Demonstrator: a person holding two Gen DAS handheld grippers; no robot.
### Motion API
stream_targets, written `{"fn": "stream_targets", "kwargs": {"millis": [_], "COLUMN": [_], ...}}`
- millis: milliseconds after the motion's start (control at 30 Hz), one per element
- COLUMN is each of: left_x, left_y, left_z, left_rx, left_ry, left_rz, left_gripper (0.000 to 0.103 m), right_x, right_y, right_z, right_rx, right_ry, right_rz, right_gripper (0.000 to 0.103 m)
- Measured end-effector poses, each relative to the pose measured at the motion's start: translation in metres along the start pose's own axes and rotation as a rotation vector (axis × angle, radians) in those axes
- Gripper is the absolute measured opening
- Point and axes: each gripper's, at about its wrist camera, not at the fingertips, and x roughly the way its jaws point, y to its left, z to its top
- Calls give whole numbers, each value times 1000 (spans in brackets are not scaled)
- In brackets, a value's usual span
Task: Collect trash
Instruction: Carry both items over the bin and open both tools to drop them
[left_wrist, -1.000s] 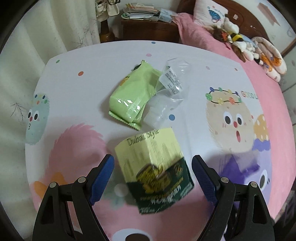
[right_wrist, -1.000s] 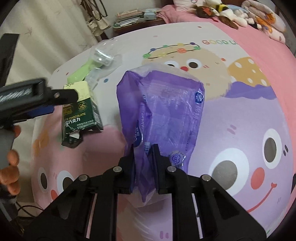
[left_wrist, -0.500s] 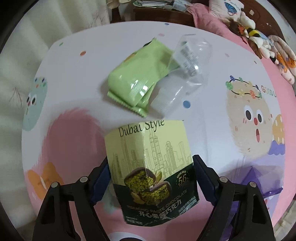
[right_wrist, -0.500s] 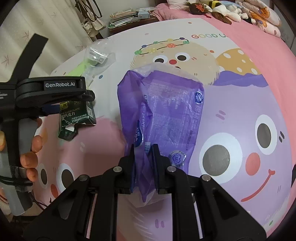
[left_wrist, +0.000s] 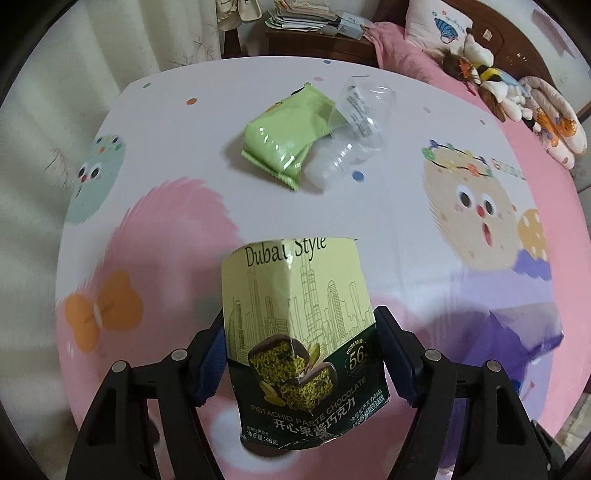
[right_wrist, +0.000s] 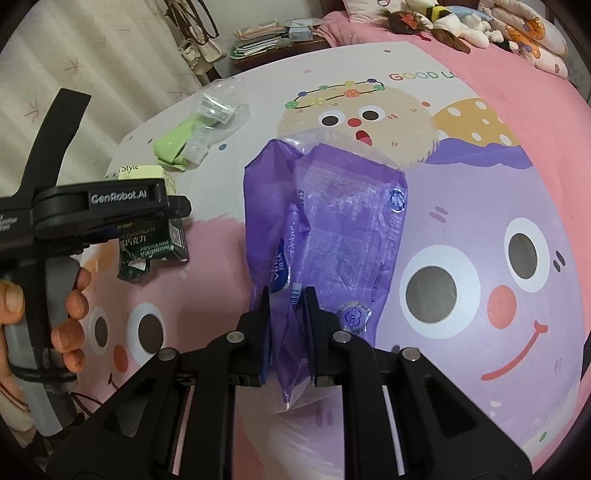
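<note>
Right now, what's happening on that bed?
A person is collecting trash with two handheld grippers. The right gripper is shut on a purple plastic bag. The left gripper straddles a chocolate box, its jaws just closing in, pads about at its sides. A green wrapper and clear plastic packaging lie uncollected.

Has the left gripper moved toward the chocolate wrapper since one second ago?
Yes. The left gripper advanced over the bedsheet; its closing jaws now flank the chocolate wrapper.
</note>
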Motion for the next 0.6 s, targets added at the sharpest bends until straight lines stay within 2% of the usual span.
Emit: {"fn": "stream_targets", "kwargs": {"millis": [267,600], "left_x": [-54,-136], "left_y": [-1,-15], "left_z": [-73,-213], "left_rx": [-62,-63], "left_ry": [-49,-159], "left_rz": [-16,26], "left_gripper": [74,74], "right_x": [-46,-117], "right_y": [-4,-36], "right_z": [-32,-111], "right_rx": [-36,-170], "right_ry": [-5,-5], "right_rz": [68,144], "right_gripper": [12,12]}}
